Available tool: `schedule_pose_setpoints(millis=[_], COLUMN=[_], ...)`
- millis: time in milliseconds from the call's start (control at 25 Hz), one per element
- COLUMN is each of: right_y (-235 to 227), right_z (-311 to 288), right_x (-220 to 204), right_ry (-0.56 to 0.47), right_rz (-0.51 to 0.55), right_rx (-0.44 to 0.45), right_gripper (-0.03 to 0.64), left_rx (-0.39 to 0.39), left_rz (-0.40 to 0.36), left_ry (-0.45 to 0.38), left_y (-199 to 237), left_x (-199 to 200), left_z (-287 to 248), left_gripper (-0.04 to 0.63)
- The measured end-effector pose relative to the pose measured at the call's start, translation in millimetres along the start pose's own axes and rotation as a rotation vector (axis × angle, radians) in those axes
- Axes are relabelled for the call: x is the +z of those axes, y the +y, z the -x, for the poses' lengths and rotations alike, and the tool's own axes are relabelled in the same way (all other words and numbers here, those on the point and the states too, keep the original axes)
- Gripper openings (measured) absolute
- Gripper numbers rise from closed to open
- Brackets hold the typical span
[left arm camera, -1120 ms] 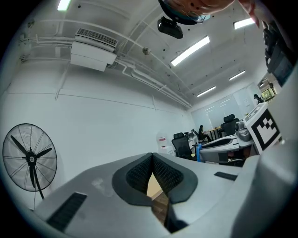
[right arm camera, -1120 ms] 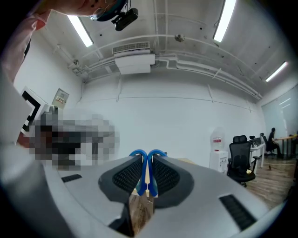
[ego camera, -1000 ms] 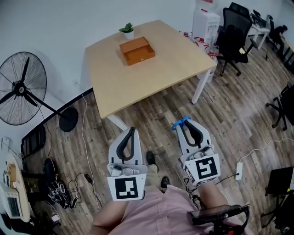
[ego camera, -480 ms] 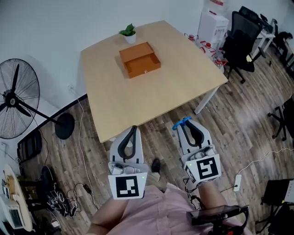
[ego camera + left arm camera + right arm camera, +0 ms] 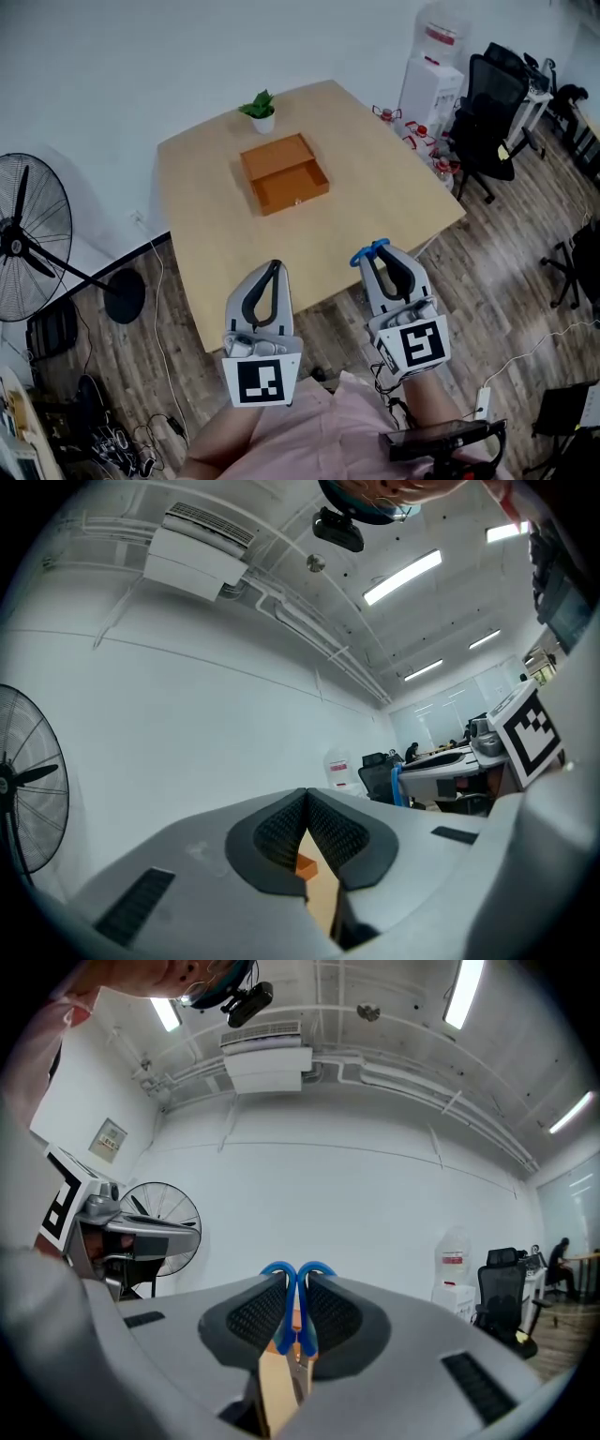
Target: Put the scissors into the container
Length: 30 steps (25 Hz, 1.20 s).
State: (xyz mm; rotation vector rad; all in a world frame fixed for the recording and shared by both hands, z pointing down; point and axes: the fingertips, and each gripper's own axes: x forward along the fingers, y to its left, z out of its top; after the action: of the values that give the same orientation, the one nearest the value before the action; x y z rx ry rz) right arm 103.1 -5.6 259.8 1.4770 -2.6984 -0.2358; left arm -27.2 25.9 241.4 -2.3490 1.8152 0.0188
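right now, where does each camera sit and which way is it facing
Head view: on the person's head, looking down at the table and orange container; shows left gripper, right gripper, pink torso.
Left gripper view: on the left gripper, looking along its shut fingers at a white wall.
Right gripper view: on the right gripper, along fingers shut on blue scissors.
Shared: both gripper views show the fan.

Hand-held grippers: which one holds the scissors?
The right hand-held gripper: blue scissors sit clamped in its jaws; the left hand-held gripper is shut, empty.
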Motion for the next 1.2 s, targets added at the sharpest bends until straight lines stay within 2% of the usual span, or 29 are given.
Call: schedule_pose_setpoints(millis=[320,640,920,1040,1200], right_y=[-39,-95,-134,-141,-146], right_z=[-34,-98,-161,-186,-214], right_x=[-16,-35,-39,-37,-37], right_ry=[0.028,0.036,0.016,-0.003,-0.016], right_rz=[-0.012,-0.052,-0.079,-0.077,-0.063], right_rx=[-0.004,0.06,0.191,0.262,0.334], right_gripper=[0.075,0.075,0.075,0.075,0.075], left_rx=[-0.014,0.044,0.166,0.233,0.319], left_rz=[0.005,-0.019,-0.056,-0.077,-0.066], left_ry=[0.039,0.096,0.146,0.155,0.168], left_y=[-6,-1,7,16,28], left_x=[-19,-33,-33,-32,-37], left_z=[-52,-131,-188,-202,-208], left_gripper=[0.009,0.009,0.009,0.009,0.009])
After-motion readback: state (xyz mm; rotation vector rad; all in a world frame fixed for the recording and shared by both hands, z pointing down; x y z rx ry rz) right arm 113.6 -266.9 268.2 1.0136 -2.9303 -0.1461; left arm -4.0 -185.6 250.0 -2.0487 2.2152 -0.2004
